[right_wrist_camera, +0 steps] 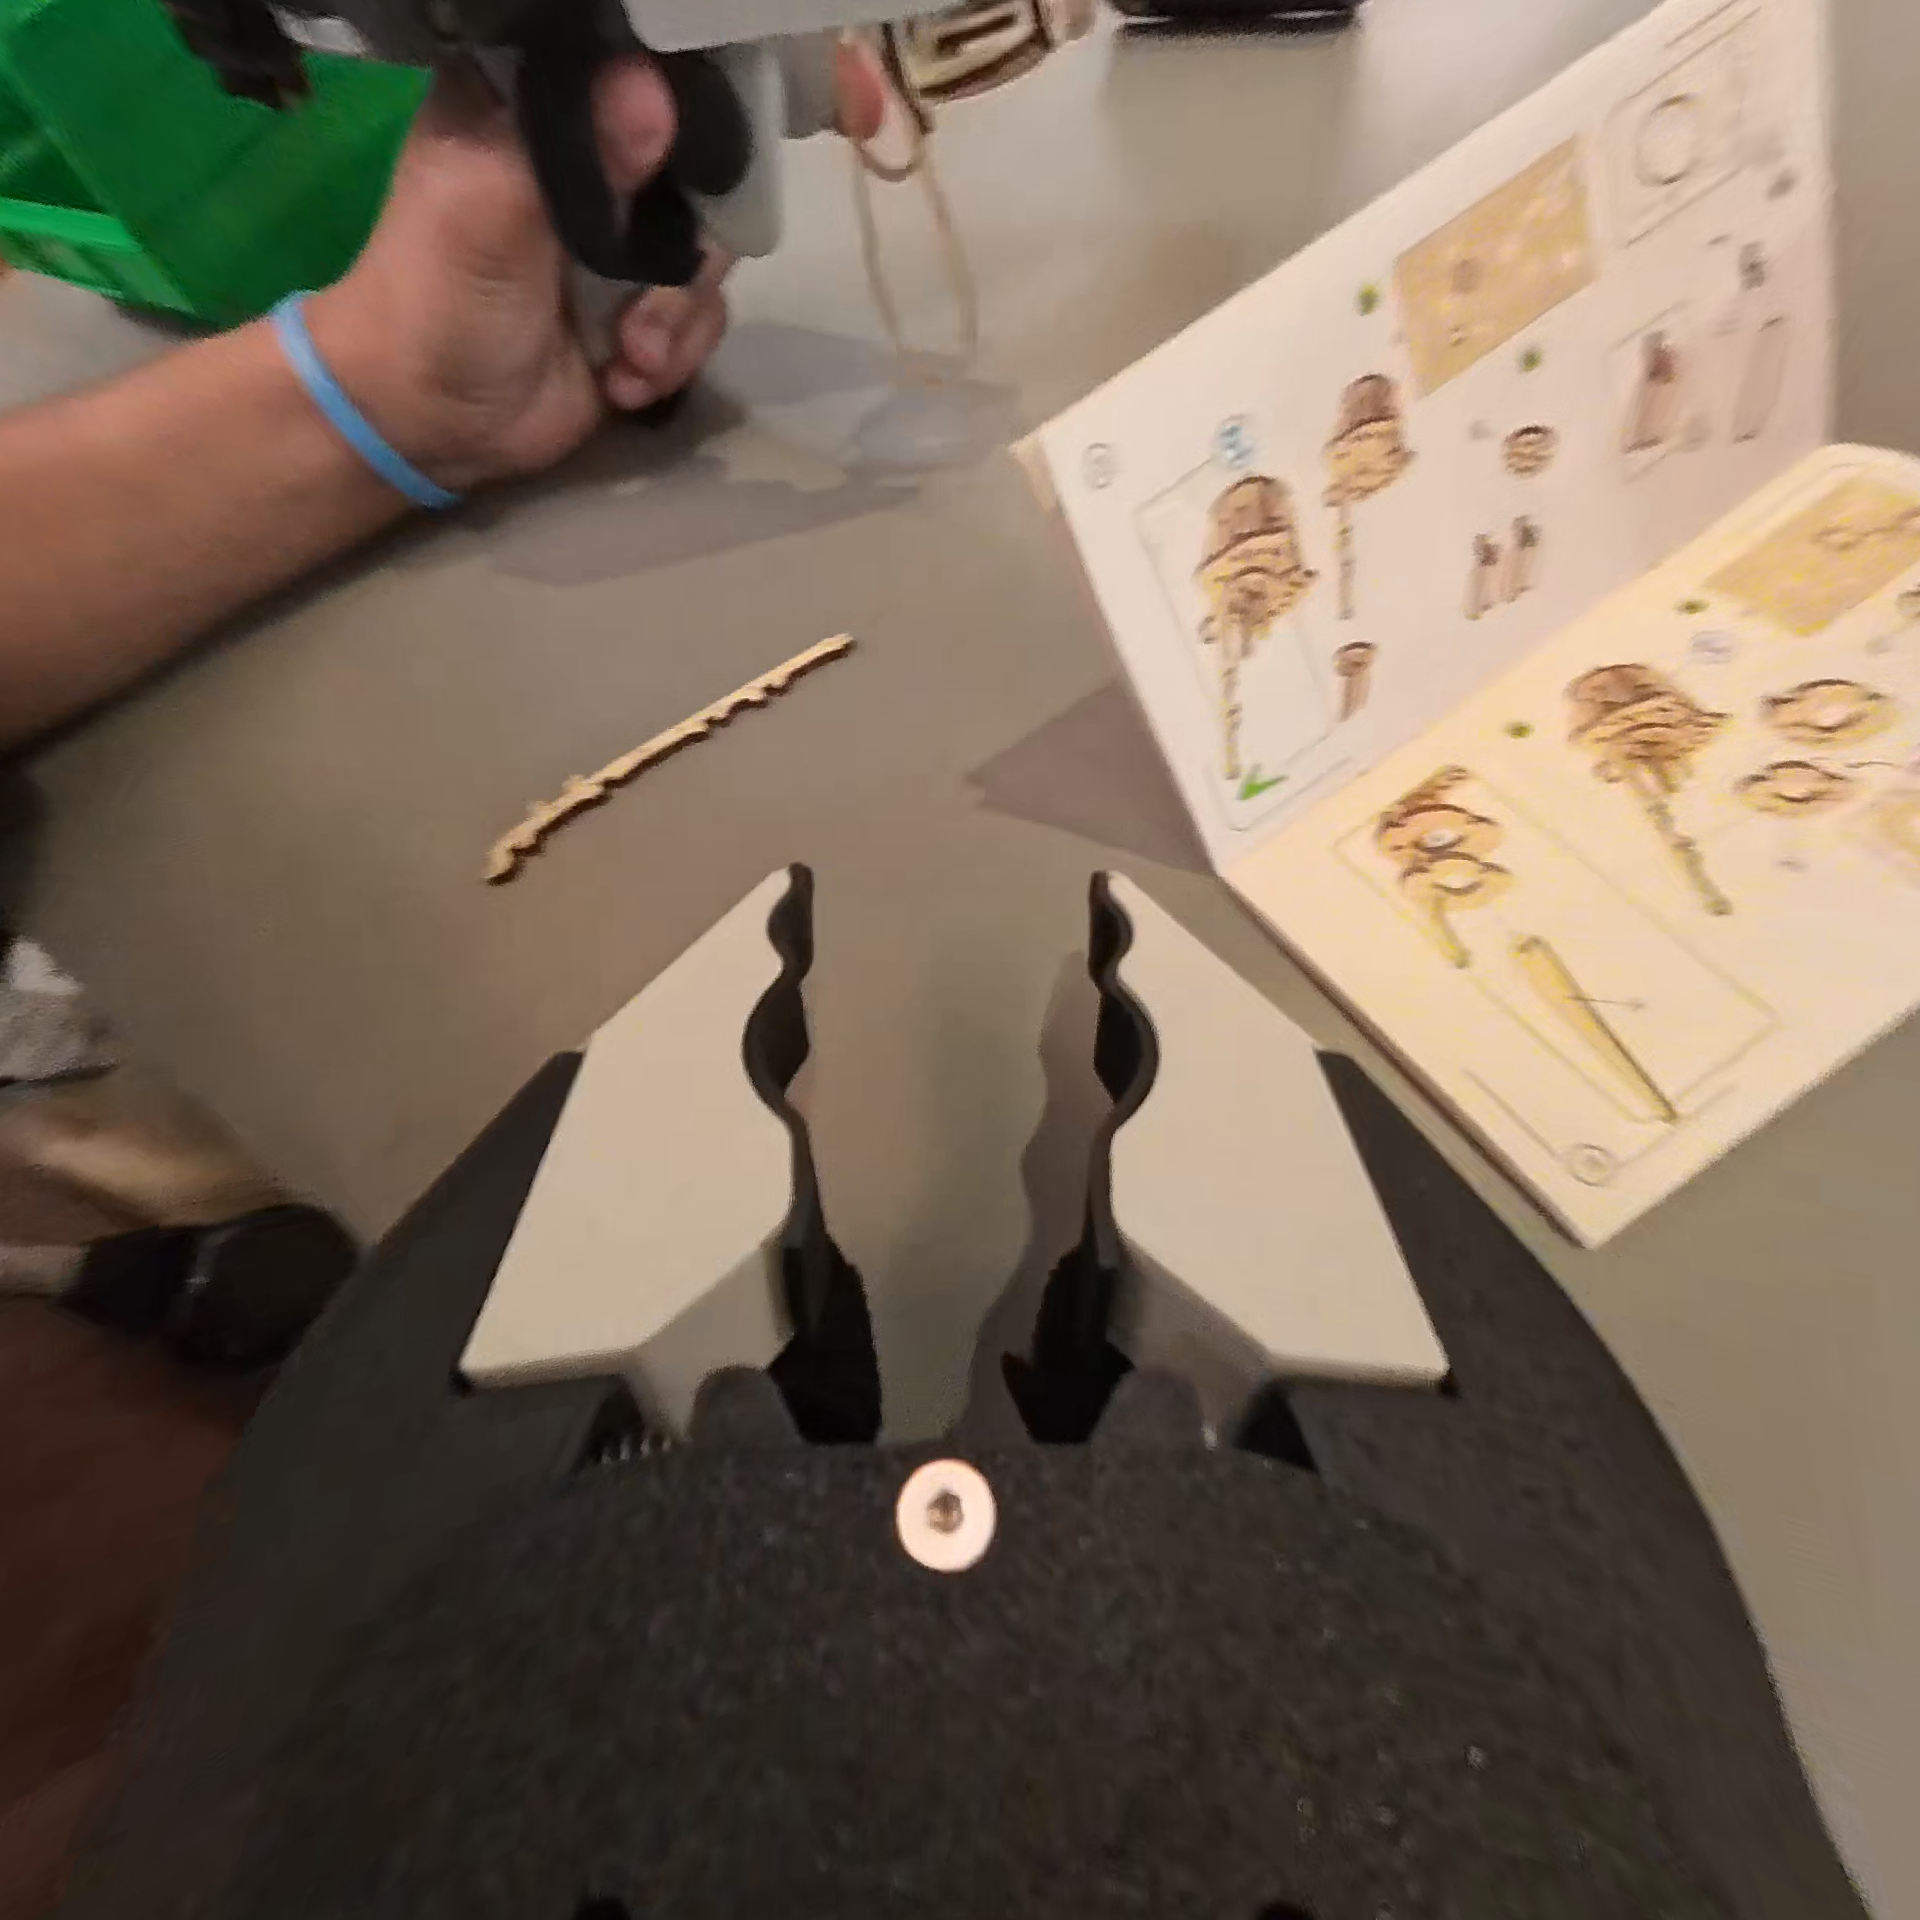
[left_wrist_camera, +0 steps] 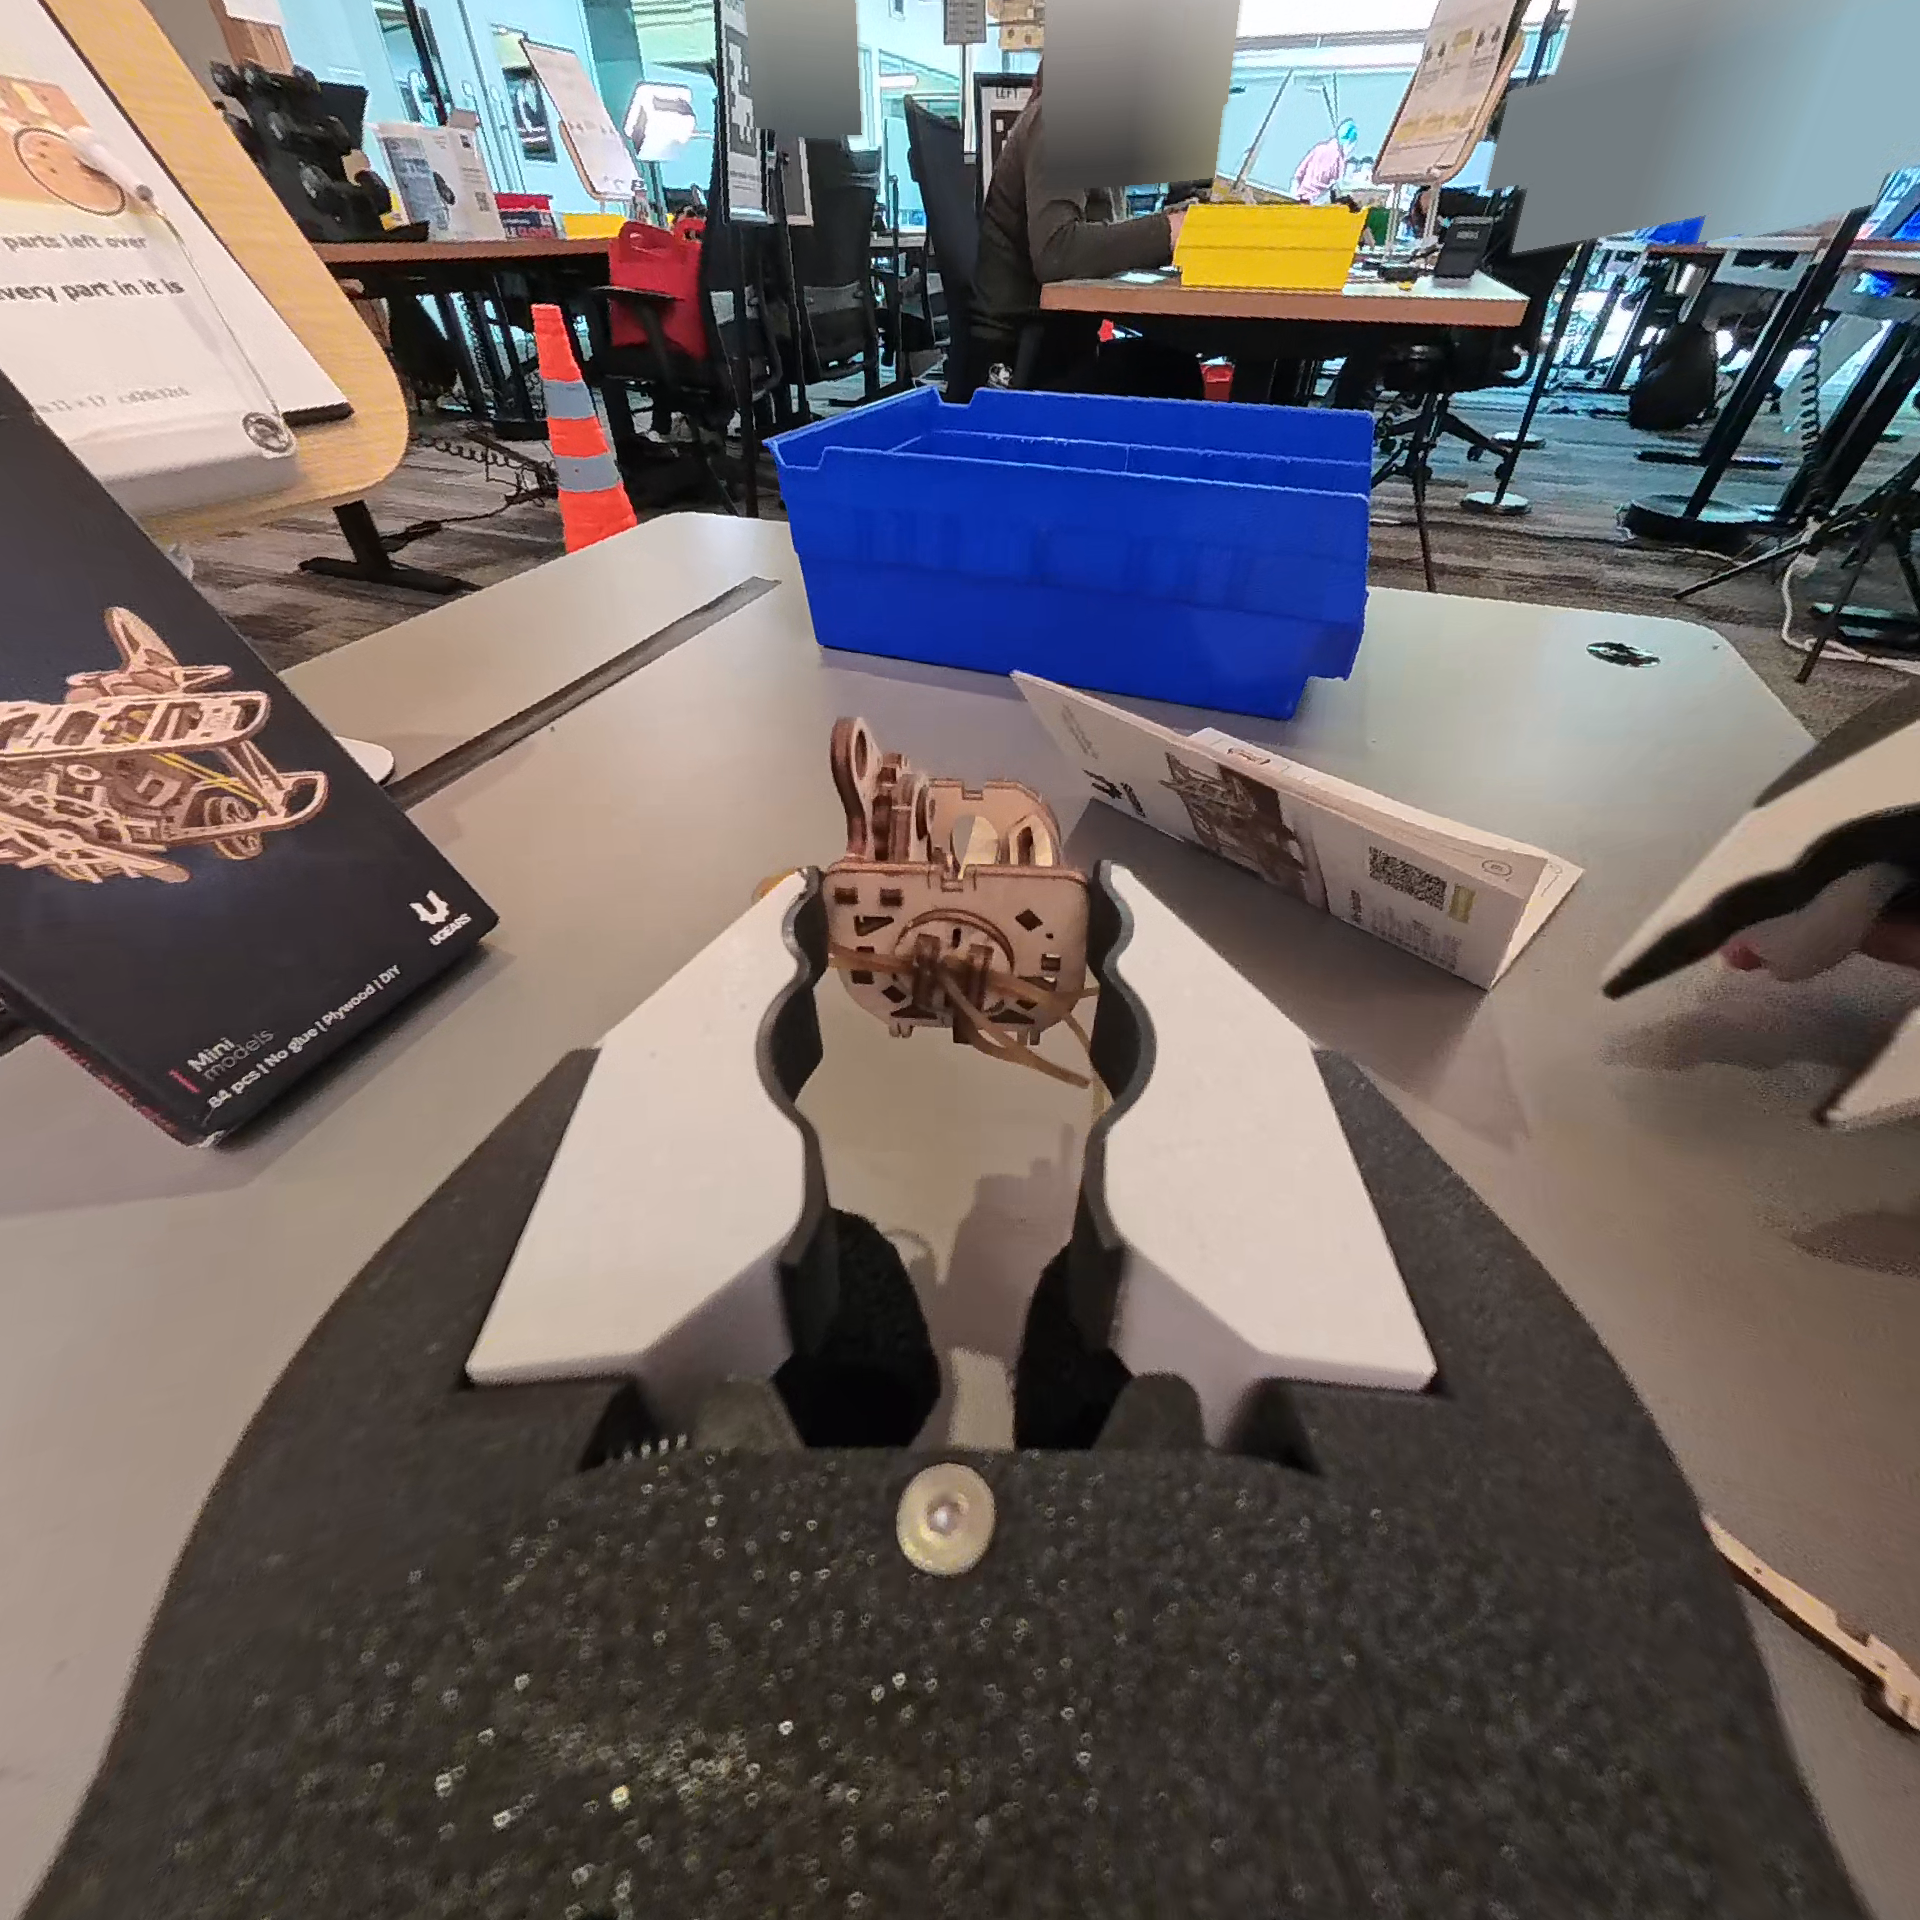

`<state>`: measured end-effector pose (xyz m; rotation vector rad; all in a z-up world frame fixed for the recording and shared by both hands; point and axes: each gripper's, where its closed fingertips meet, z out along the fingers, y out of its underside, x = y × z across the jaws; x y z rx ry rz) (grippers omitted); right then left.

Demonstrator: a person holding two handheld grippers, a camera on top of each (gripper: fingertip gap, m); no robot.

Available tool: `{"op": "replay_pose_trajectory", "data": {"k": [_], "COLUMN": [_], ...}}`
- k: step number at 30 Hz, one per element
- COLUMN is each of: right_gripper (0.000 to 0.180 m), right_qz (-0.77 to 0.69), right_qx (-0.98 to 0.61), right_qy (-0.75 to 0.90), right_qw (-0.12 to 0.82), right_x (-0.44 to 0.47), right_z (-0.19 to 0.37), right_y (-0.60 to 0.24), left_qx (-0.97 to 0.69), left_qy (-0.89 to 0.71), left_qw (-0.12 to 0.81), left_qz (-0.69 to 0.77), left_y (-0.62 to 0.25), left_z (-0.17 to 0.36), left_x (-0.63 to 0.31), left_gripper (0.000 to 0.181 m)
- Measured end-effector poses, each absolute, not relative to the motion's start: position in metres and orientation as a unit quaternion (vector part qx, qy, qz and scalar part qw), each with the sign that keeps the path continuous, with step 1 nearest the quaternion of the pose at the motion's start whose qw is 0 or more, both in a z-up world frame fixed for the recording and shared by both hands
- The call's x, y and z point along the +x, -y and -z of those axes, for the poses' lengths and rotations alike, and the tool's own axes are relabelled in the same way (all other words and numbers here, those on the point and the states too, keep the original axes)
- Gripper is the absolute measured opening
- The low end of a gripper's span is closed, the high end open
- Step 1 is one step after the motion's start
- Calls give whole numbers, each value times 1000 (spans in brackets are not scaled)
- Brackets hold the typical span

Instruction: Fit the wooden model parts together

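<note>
My left gripper [left_wrist_camera: 951, 920] is shut on a small wooden model assembly [left_wrist_camera: 951, 925] with rubber bands hanging from it, held above the grey table [left_wrist_camera: 623, 790]. The same assembly shows blurred at the top of the right wrist view [right_wrist_camera: 966, 42], with a rubber band loop [right_wrist_camera: 914, 260] dangling below it. My right gripper [right_wrist_camera: 948, 904] is open and empty, low over the table. A thin notched wooden strip [right_wrist_camera: 665, 753] lies flat on the table, ahead and left of its fingertips. In the left wrist view the right gripper [left_wrist_camera: 1766, 914] shows at the right edge.
A blue bin [left_wrist_camera: 1081, 551] stands at the back of the table. An open instruction booklet [right_wrist_camera: 1455, 727] lies to the right, also in the left view [left_wrist_camera: 1299, 831]. The dark model box [left_wrist_camera: 197, 831] leans at left. A hand with a blue wristband [right_wrist_camera: 353, 405] holds the left gripper. The grippers' ends are close to 20 cm from one another.
</note>
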<state>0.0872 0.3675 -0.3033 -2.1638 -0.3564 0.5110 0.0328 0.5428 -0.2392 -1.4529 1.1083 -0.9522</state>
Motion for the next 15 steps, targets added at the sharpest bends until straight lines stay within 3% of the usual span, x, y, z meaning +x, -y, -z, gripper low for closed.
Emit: {"op": "replay_pose_trajectory", "data": {"k": [9,15], "right_gripper": [50,50], "right_qz": [-288,-337], "right_qx": [-843,-835], "right_qy": [154,128], "right_qw": [427,415], "right_x": [58,58], "right_z": [284,278], "right_y": [-350,-349], "left_qx": [-601,-531], "left_qy": [-477,-551], "left_qw": [532,614], "left_qz": [359,191], "left_y": [-541,-532], "left_z": [243,251], "left_x": [36,42], "left_gripper": [48,48]}}
